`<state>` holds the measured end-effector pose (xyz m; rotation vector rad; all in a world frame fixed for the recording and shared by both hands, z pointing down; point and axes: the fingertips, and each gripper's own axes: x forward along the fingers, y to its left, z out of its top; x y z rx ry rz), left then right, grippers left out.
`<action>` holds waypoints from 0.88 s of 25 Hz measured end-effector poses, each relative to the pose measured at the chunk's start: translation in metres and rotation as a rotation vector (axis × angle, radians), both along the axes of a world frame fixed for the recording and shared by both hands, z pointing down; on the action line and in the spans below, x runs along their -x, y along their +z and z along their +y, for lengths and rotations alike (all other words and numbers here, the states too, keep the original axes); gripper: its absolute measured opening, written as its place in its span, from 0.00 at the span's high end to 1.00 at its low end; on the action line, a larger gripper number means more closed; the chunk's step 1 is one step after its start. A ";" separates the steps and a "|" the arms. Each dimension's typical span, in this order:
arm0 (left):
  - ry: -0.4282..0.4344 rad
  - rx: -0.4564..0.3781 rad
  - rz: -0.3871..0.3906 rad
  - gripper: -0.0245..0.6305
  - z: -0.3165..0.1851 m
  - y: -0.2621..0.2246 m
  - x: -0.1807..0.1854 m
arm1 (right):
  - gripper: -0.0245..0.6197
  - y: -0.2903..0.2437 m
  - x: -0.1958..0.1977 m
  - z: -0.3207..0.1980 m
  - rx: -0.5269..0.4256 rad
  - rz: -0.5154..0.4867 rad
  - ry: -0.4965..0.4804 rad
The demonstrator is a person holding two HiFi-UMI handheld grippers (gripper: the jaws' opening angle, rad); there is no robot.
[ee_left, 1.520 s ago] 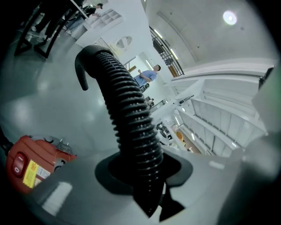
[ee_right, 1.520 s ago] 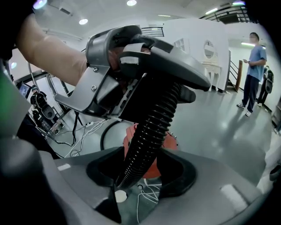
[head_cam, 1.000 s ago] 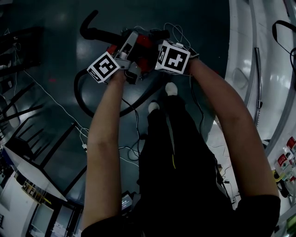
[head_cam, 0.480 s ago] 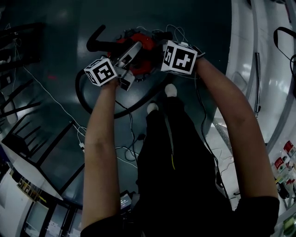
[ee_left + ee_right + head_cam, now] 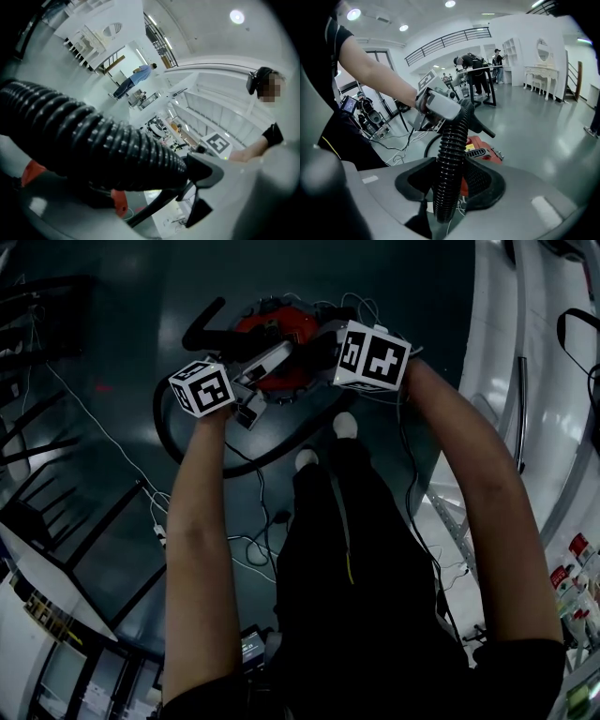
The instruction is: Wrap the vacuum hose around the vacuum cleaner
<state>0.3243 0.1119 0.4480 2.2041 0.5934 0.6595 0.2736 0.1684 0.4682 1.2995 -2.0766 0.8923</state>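
In the head view the 2 grippers meet over the red vacuum cleaner, which sits on the dark floor in the upper middle of the frame. The black ribbed vacuum hose loops out from the cleaner across the floor toward the left. The left gripper reaches in from the left, marker cube toward the camera. Its jaws have just been opening and now stand wide apart, released. The hose lies across the gap between them in the left gripper view, running from the left edge to the centre. The right gripper is clenched on the hose: in the right gripper view its 2 dark pads press the hose from either side at lower centre. From there the hose rises to the left gripper at upper centre, with the cleaner's red body just behind. White cables trail over the floor at left.
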 end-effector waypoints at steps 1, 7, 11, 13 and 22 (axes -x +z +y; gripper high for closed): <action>-0.001 0.001 -0.005 0.24 -0.002 0.001 0.001 | 0.68 -0.001 0.001 -0.001 -0.002 -0.005 -0.003; 0.005 0.032 -0.072 0.24 -0.007 0.008 0.006 | 0.68 0.001 0.000 -0.003 0.022 -0.011 0.008; 0.046 0.066 -0.124 0.23 -0.011 0.010 0.013 | 0.69 -0.003 -0.004 -0.004 0.010 -0.038 0.032; 0.069 0.026 -0.119 0.24 -0.014 0.011 0.019 | 0.69 -0.004 -0.006 -0.004 0.009 -0.042 0.040; 0.289 -0.441 -0.092 0.30 -0.013 0.036 0.064 | 0.69 -0.002 -0.019 -0.002 0.020 -0.053 0.061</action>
